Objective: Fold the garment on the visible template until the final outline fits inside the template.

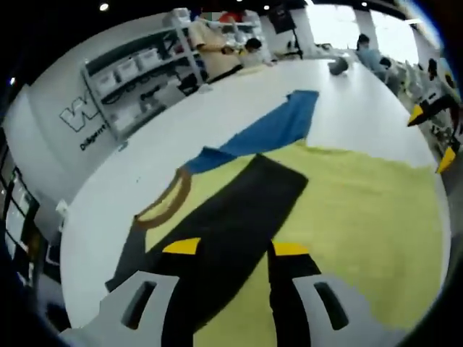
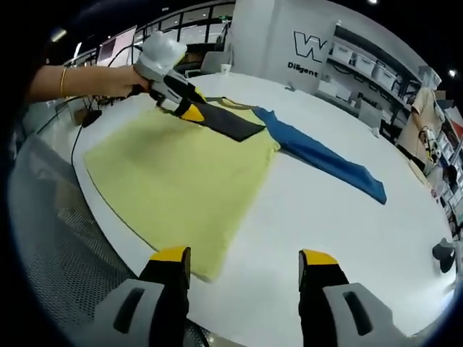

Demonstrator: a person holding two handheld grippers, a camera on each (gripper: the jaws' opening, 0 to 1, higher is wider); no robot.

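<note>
A garment lies flat on the white table [image 2: 340,217]. Its body [image 1: 362,217] [image 2: 181,173] is yellow, with a brown collar [image 1: 166,202]. The black sleeve [image 1: 239,217] [image 2: 231,124] is folded across the yellow body. The blue sleeve [image 1: 278,126] [image 2: 325,159] stretches straight out over the table. My left gripper [image 1: 235,248] [image 2: 181,97], held by a hand, hovers at the black sleeve's shoulder end, jaws apart, the sleeve running between them. My right gripper [image 2: 244,260] [image 1: 432,137] stands open above the table edge, beside the garment's hem corner.
Shelves with white bins [image 1: 137,72] [image 2: 362,69] line the wall beyond the table. A small dark object [image 1: 338,66] [image 2: 443,253] sits on the table past the blue sleeve. A cable [image 2: 76,144] trails off the table edge by the hand. People sit at the back.
</note>
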